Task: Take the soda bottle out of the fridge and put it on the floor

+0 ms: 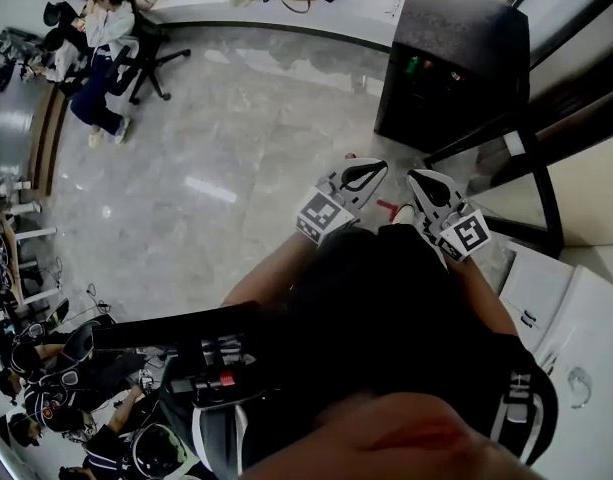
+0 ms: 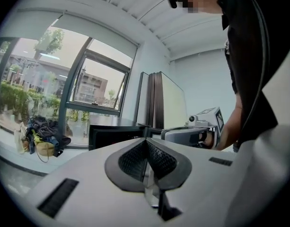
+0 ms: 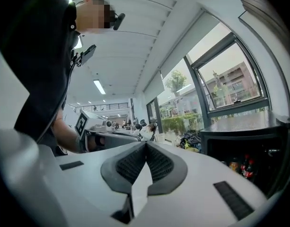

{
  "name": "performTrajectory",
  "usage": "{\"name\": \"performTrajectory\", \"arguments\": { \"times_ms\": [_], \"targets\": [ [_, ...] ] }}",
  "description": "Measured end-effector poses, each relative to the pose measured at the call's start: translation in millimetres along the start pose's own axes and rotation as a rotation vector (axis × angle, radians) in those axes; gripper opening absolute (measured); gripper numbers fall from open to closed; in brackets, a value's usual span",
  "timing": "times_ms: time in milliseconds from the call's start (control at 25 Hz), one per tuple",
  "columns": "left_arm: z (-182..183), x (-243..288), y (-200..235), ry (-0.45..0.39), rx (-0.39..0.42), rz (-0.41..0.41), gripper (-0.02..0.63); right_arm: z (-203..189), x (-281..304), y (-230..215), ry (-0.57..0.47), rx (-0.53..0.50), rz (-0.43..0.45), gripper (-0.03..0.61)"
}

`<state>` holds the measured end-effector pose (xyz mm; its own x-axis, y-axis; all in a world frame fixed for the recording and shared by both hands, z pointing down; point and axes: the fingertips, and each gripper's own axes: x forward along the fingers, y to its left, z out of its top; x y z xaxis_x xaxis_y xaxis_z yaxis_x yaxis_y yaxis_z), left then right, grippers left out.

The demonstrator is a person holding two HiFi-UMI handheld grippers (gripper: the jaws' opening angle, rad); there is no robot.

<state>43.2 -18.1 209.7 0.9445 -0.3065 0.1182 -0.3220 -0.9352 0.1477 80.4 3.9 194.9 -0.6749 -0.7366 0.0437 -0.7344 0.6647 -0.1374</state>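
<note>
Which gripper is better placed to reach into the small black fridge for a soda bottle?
Right, probably: the right gripper sees the bottles inside the small black fridge; the left gripper sees only its dark front.

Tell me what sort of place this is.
Probably an open-plan office or lab. A person sits on a wheeled office chair, tall windows line one wall, and a small black fridge stands on the polished floor.

head view from high up, steeply down onto floor, both gripper views level, close along own jaws, all sharing the fridge
</note>
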Motion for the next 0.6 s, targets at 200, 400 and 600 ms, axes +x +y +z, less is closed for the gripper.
{"name": "performTrajectory", "arguments": {
  "times_ms": [200,400,600],
  "targets": [
    [11,8,-21,0.004,-0.007,-0.055,0.005,15,-17,-1,0.004,-0.029,-0.019,0.011],
    [23,15,-26,-0.013,-0.016,-0.068,0.003,37,-22,-3,-0.031,-0.068,-0.033,0.011],
    [33,23,-31,-0.022,0.021,-0.075,0.004,41,-24,-6,-0.034,-0.085,-0.034,0.011]
  ]
}}
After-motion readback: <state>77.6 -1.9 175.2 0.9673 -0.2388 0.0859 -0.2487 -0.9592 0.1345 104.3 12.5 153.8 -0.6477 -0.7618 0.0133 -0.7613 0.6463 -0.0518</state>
